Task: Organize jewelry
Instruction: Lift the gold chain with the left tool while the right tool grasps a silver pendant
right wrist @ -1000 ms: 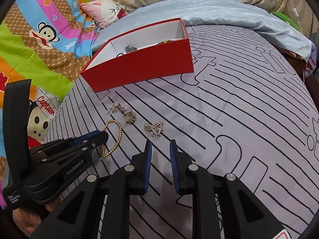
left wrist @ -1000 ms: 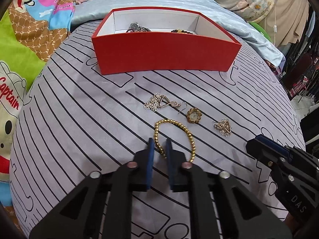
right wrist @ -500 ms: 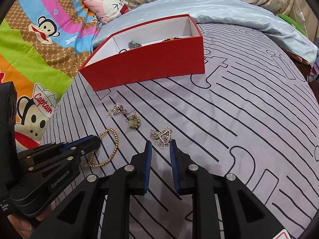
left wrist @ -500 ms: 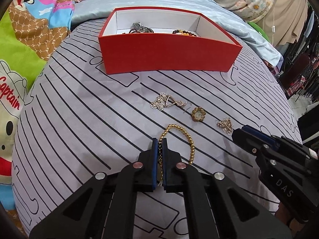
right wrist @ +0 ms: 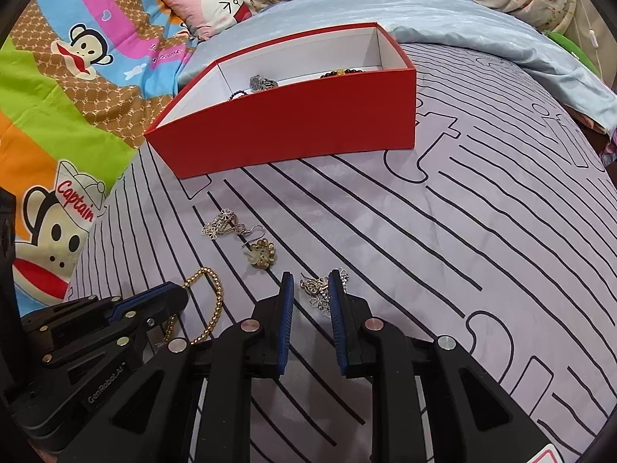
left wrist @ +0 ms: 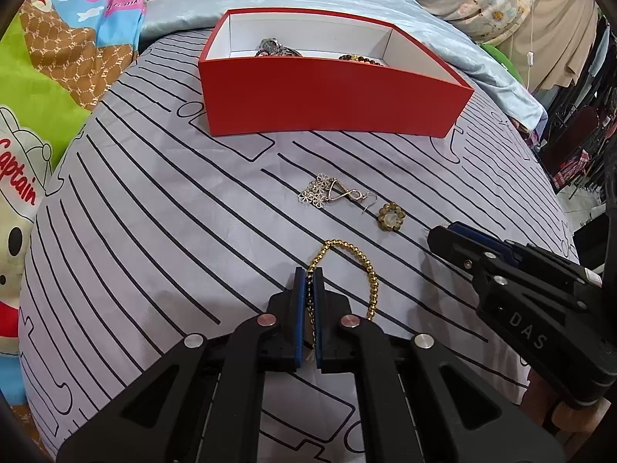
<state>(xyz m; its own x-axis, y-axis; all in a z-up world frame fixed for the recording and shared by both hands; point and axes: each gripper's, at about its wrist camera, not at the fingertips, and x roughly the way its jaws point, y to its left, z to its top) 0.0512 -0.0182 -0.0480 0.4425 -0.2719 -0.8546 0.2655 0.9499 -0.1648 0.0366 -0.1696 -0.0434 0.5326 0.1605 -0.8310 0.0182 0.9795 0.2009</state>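
**Left tongs clamp the gold bracelet**

The left tongs (left wrist: 309, 276) are closed on one side of the gold bead bracelet (left wrist: 368, 266), which lies on the striped bed sheet (left wrist: 154, 212). The right tongs (right wrist: 310, 281) stand apart around a silver filigree earring (right wrist: 318, 291), not pinching it. The red box (left wrist: 327, 100) sits beyond.

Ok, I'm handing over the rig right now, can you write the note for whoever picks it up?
Left gripper: shut on the gold beaded bracelet, which lies on the striped grey sheet.
Right gripper: open, straddling a silver filigree earring, no grip yet.
Red cardboard box: already holds a watch and a dark beaded bracelet.
Left: box the gold bracelet and filigree earring, then the silver flower-cluster earring and round bronze flower piece.
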